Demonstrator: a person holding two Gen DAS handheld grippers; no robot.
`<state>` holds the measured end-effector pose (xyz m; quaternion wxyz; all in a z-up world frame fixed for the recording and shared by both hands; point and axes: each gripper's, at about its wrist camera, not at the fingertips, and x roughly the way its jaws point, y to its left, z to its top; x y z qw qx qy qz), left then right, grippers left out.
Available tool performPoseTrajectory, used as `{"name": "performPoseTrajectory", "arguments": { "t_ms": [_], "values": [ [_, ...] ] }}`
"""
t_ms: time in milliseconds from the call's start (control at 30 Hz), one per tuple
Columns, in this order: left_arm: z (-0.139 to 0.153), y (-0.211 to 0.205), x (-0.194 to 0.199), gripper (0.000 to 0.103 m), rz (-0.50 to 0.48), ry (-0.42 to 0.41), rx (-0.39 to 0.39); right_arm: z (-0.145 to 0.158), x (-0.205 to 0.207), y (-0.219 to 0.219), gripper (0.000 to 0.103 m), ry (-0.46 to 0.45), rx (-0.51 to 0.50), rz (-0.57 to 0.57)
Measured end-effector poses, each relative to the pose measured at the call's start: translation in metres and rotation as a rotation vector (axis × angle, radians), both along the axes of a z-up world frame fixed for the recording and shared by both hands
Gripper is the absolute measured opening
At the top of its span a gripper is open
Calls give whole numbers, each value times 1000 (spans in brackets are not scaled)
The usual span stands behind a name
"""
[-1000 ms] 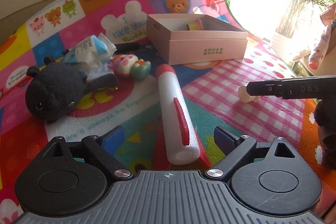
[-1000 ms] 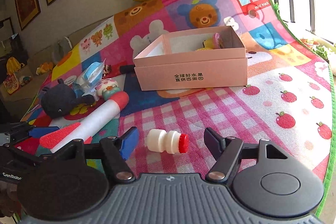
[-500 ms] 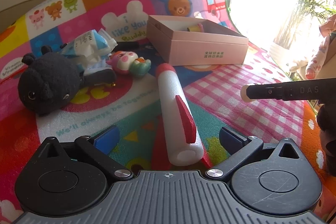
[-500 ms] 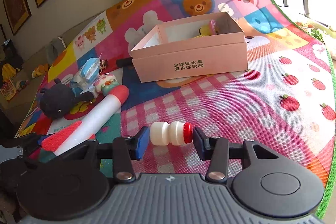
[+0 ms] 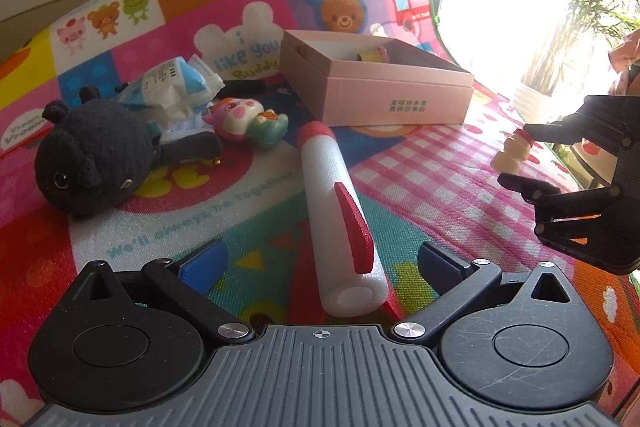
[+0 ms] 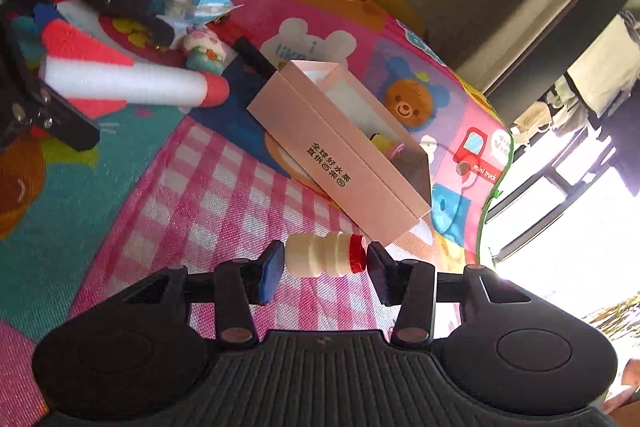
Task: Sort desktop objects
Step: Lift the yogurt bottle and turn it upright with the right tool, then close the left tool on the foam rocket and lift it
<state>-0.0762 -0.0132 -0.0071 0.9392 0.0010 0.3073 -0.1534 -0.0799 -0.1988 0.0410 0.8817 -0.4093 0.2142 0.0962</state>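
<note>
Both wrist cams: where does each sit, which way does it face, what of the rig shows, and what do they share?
Left wrist: on the left gripper, low over the mat, facing along the foam rocket toward the pink box; own open fingers show, right gripper at the right edge.
Right wrist: on the right gripper, rolled, facing the box; own fingers clamp the small bottle.
Shared: rocket, box, black plush, bottle, mat.
</note>
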Motion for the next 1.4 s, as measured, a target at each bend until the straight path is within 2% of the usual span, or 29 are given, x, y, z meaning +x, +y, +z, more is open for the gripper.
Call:
{"name": "performPoseTrajectory", "arguments": {
  "t_ms": [100,267,333,467,567,700,833,867,1033,1133,1200,1333,1367,1400],
  "values": [
    [0,0,0,103,0,0,-1,-8,-2,6,45,4,-66,28],
    [0,0,0,103,0,-1,-2,-6,-3,8,46,22,-35,47],
    [0,0,0,103,0,-1,-3,-1,-4,6,49,39,14,58],
    [0,1,0,103,0,-1,-2,21,-3,-7,49,124,213,67],
    [0,1,0,103,0,-1,-3,31,4,-21,54,174,358,29],
    [0,1,0,103,0,-1,-2,26,11,-31,57,178,407,-52],
    [0,1,-1,103,5,-2,-1,19,15,-38,57,242,487,-68],
    [0,2,-1,103,7,-3,-2,17,16,-38,56,258,518,-67],
    [2,2,-2,103,15,4,-3,9,29,-40,25,290,649,-131],
    [13,4,-3,103,41,11,-12,5,30,-44,25,280,703,-158],
    [29,3,-5,103,42,-25,-39,6,28,-48,25,258,728,-169],
    [46,-21,2,103,41,-35,45,7,25,-53,25,233,759,-165],
    [46,-27,4,98,35,-33,69,8,24,-53,25,225,762,-162],
    [44,-33,7,81,24,-24,94,8,22,-53,25,217,765,-158]
  ]
}}
